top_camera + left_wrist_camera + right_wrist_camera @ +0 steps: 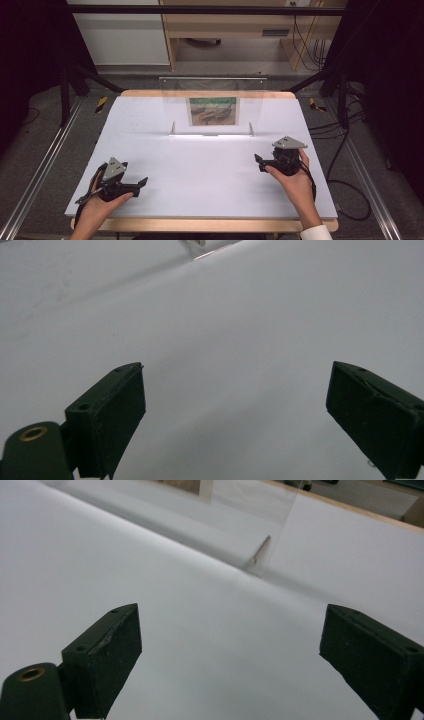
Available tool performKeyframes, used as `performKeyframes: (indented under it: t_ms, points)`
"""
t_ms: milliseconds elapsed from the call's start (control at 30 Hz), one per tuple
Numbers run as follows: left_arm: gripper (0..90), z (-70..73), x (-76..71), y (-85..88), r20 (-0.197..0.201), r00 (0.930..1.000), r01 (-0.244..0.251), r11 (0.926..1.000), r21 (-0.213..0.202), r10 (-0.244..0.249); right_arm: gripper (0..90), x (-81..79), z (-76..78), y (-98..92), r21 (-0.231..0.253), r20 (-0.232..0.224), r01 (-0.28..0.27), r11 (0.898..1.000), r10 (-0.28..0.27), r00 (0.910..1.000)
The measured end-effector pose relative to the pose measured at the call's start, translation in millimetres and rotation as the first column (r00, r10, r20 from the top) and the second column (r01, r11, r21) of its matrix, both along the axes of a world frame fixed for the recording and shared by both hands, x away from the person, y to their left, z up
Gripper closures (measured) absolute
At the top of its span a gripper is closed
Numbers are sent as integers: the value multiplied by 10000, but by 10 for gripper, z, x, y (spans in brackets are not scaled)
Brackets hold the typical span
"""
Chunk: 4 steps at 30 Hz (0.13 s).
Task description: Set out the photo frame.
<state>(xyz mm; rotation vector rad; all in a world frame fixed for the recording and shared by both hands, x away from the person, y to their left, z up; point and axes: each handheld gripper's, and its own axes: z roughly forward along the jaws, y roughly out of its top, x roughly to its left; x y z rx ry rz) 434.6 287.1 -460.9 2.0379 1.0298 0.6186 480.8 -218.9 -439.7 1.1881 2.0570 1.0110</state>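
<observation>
A clear acrylic stand (212,106) rises upright at the back middle of the white table (200,170), and a small painted picture of boats (212,111) shows in it. My left gripper (144,182) rests low at the front left, jaws wide apart and empty, pointing right across the board. My right gripper (258,162) sits at the right side, pointing left, also open with nothing between its jaws. In the left gripper view the left gripper (235,385) looks over bare white surface. In the right gripper view the right gripper (230,625) faces the stand's corner foot (257,555).
The table has a wooden rim (210,93). Metal rails (30,185) run along the floor at the left, and black cables (345,150) lie at the right. A white cabinet (125,35) and wooden furniture (230,25) stand behind.
</observation>
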Motion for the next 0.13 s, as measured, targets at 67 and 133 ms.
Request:
performKeyframes:
  t_ms: [67, 133]
  points:
    - [88, -16, 16, -7, -74, 10000, -66, 10000, 58, 66, 103, -34, -75, -12, -98, -143, 31, 9999, -33, 9999]
    - [88, -25, 26, -12, -78, 9998, -175, 9998, 110, 176, 101, -59, -125, 2, -48, -236, 69, 10000, -70, 9997]
